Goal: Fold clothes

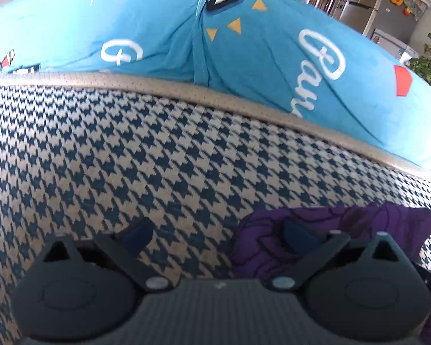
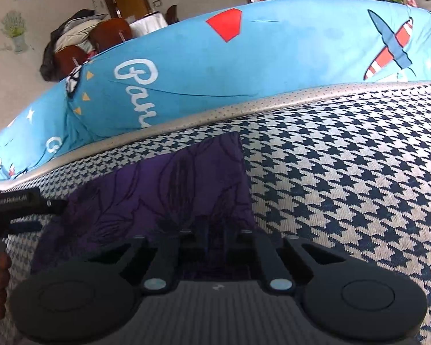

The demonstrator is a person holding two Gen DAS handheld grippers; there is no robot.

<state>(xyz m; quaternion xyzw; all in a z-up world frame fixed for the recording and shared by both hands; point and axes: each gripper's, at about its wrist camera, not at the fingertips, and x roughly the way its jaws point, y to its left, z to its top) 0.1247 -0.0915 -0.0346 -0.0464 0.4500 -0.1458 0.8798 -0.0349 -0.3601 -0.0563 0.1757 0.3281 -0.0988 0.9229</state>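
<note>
purple garment: a purple cloth [image 2: 169,189] with a dark line print lies flat-ish on the houndstooth seat cushion [image 2: 344,178], with one straight edge and a clean corner toward the cushion's back piping [image 2: 244,105]. Looks at least partly folded, but how many layers there are can't be told from here.

right gripper: the right gripper [image 2: 212,247] sits low over the near edge of the cloth, fingers drawn close together. The tips are lost against dark fabric, so whether it's actually pinching cloth can't be told.

left gripper: the left gripper [image 1: 218,235] is spread wide, its right finger over the bunched side of the cloth [image 1: 344,230], holding nothing.

doing it well: probably a fold or a smooth-out. Either way, each gripper should catch the whole edge, not just the top layer, keep both sides level, and line up with that straight edge.

around: a blue printed blanket [image 2: 244,66] covers the backrest behind.
</note>
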